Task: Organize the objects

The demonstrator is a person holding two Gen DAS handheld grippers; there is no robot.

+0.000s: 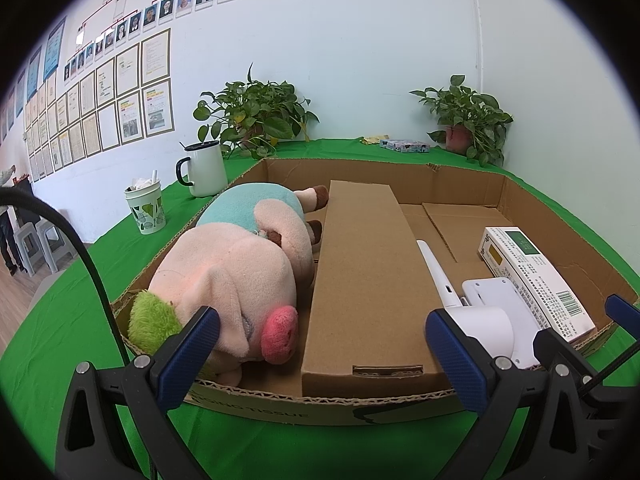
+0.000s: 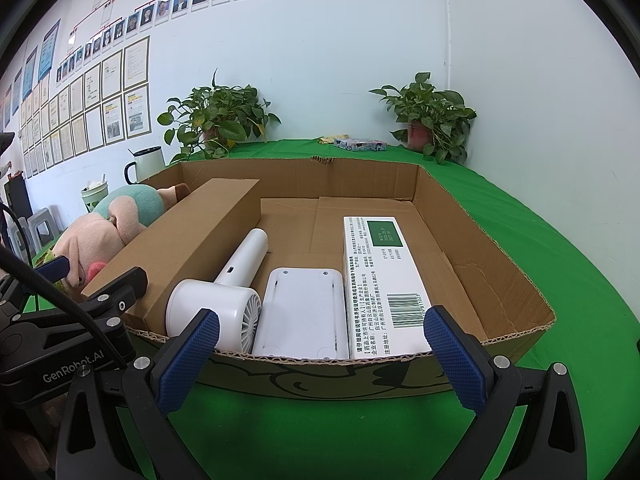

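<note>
Both grippers, left (image 1: 320, 352) and right (image 2: 320, 354), hung spread and empty at carton (image 2: 320, 368); plush (image 1: 232, 276) left of divider (image 1: 368, 280), hairdryer (image 2: 224, 300) right. Looked sorted.

A table covered in bright green cloth (image 2: 540, 216) carries everything. Directly on it sits a shallow open cardboard tray (image 2: 492, 248), near the front edge. To the tray's left stand a white mug with a black handle (image 1: 205, 168) and a leaf-printed paper cup (image 1: 147, 210). Along the back wall are 2 potted plants (image 1: 252, 116) (image 1: 466, 120), with a small printed box (image 1: 405, 145) lying between them.
</note>
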